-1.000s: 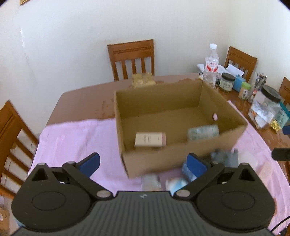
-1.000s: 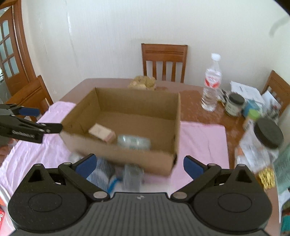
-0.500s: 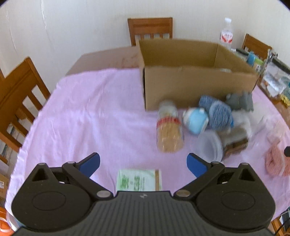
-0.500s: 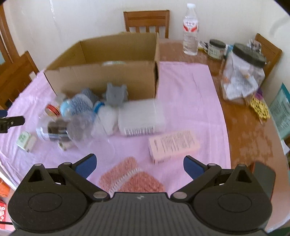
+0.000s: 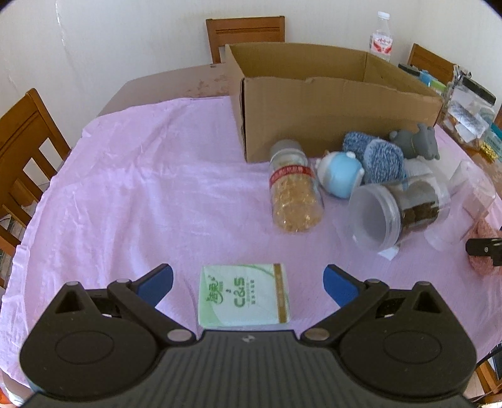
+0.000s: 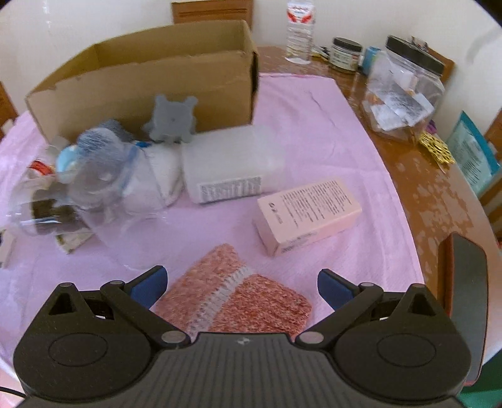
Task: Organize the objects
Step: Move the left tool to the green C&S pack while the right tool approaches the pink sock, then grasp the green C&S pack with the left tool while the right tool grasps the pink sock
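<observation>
A cardboard box [image 5: 329, 103] [image 6: 147, 81] stands on the pink cloth. My left gripper [image 5: 248, 284] is open low over a green tissue pack [image 5: 243, 295] lying between its fingers. Further off lie a bottle of yellow capsules [image 5: 293, 191], a blue round toy [image 5: 340, 174], blue knitted cloths [image 5: 373, 155], a grey toy [image 5: 417, 144] [image 6: 172, 120] and a clear jar [image 5: 398, 208] on its side. My right gripper [image 6: 241, 287] is open over a folded pink knitted cloth [image 6: 238, 298]. A pink carton [image 6: 309, 215] and a white plastic box [image 6: 230, 166] lie beyond it.
Wooden chairs [image 5: 25, 147] stand around the table. On the bare wood to the right are a water bottle [image 6: 299, 29], a dark-lidded jar [image 6: 345, 53], a large clear jar [image 6: 404, 91], a yellow trinket [image 6: 436, 150] and a dark phone [image 6: 467, 270] near the edge.
Both grippers have pulled back from over the box and dropped low over the cloth. The tissue pack now lies between the left fingers, the pink cloth between the right ones.
</observation>
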